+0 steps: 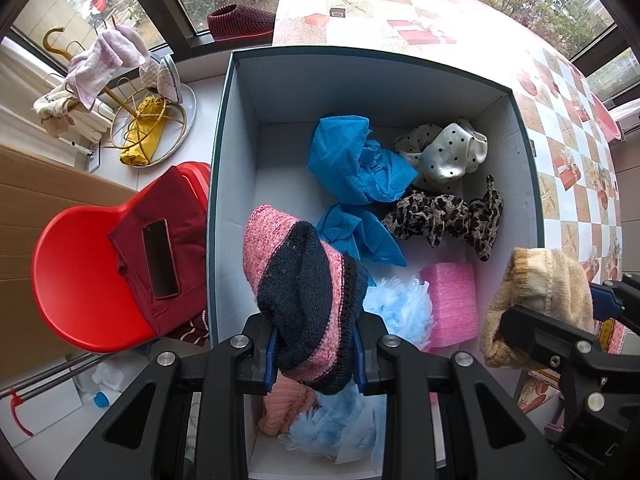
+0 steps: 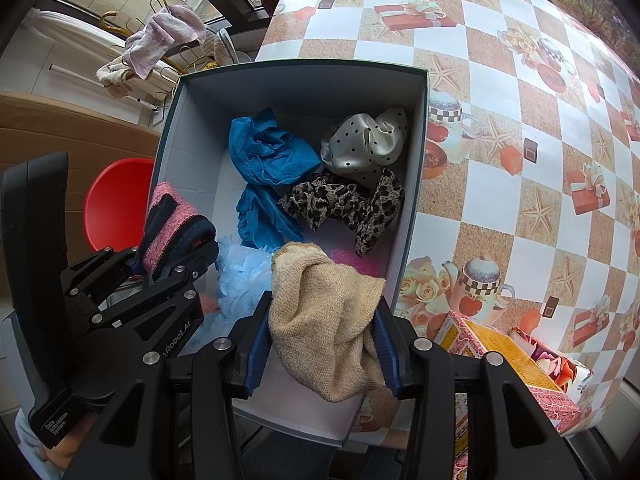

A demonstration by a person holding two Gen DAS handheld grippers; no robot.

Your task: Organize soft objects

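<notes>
Clamping a pink and navy knit piece (image 1: 304,300) between its blue pads, the left gripper (image 1: 316,356) is held above the near end of an open box (image 1: 224,152). The knit bulges up and forward out of the jaws, clear of the box floor. Directly below this gripper, a fluffy light-blue item (image 1: 400,304) and a peach knit item (image 1: 284,404) are seen lying in the box. Just to its right, a pink foam block (image 1: 452,300) is set against the box wall.

The right gripper (image 2: 324,344) is likewise closed on a beige knit piece (image 2: 324,320), which is bunched between the pads and hangs over the near right corner of the box. Both grippers are held side by side, the left one appearing at the left of the right wrist view.

Further ahead of the grippers, a crumpled blue cloth (image 1: 356,184) is spread along the middle of the box. Beyond and to the right, a leopard-print scrunchie (image 1: 448,216) lies touching the cloth, and a cream polka-dot scrunchie (image 1: 444,152) is seen behind it near the far right corner.

The box is carried by a counter (image 2: 520,152) covered in a checked cloth. To the right of the right gripper, a yellow and red carton (image 2: 504,352) is lying on the counter. Left of the box, a red chair (image 1: 80,280) with a phone (image 1: 160,256) on dark red fabric is visible.
</notes>
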